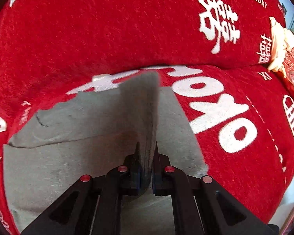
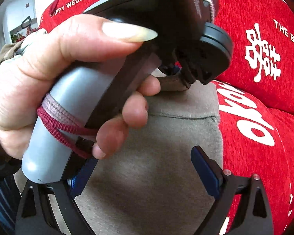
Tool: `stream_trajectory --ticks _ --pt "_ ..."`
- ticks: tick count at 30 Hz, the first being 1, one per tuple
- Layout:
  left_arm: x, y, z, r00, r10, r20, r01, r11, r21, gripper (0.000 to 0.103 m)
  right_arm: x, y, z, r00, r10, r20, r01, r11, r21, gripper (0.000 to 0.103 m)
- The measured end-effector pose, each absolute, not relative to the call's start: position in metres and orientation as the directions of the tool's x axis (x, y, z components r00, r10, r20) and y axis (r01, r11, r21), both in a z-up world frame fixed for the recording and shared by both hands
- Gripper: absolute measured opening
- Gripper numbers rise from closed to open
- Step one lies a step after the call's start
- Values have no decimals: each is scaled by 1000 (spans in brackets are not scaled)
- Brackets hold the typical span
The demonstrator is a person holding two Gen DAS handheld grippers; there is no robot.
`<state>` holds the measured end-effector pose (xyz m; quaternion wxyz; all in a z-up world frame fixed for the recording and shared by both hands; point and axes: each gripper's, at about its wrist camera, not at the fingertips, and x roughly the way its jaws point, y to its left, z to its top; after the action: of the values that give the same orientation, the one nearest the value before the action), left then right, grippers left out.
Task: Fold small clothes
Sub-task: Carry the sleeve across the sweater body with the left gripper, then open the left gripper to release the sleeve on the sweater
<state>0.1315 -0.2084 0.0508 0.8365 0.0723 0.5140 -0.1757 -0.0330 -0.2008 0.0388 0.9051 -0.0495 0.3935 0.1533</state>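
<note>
I'm pinching a raised fold of the grey garment [image 1: 72,141] with the left gripper [image 1: 146,146], its fingers [image 1: 136,156] clenched on the cloth. The garment is lying spread on the red sofa cover [image 1: 107,29] (white lettering all over it), by the back cushion. The right gripper [image 2: 143,176] is hovering over the same cloth with its fingers [image 2: 204,173] released, wide apart. The left hand [image 2: 58,74] is gripping its handle [image 2: 68,117] in the right wrist view.

Right gripper [image 2: 145,174] spread above grey garment [image 2: 147,186], left hand [image 2: 54,74]
</note>
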Motion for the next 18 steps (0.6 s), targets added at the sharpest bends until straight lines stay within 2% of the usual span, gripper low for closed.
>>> stream_trajectory --ticks 3,5,6,7,9,13,18 --pt "130 -219 43 387 -210 -898 409 912 -37 7 -31 -201 36 636 228 -737 -318 948 18 97" --pt "130 -224 37 368 -195 -909 425 905 -23 26 -34 -199 35 634 220 -741 -321 947 6 97" --pt "130 -226 34 348 -212 -913 437 898 -42 61 -34 -199 35 635 215 -742 -322 947 -1 97" --pt "129 -228 34 360 -205 -910 435 900 -30 88 -36 -196 35 635 209 -744 -324 946 -11 97" --pt "124 -232 39 435 -170 -884 433 901 39 90 -36 -193 33 633 190 -750 -325 945 -35 97" --pt "118 -237 49 426 -217 -878 481 877 17 90 -36 -189 31 631 182 -754 -335 941 -53 97" --pt "113 -223 82 489 -286 -824 496 868 -8 90 -38 -182 29 628 175 -759 -340 938 -65 97"
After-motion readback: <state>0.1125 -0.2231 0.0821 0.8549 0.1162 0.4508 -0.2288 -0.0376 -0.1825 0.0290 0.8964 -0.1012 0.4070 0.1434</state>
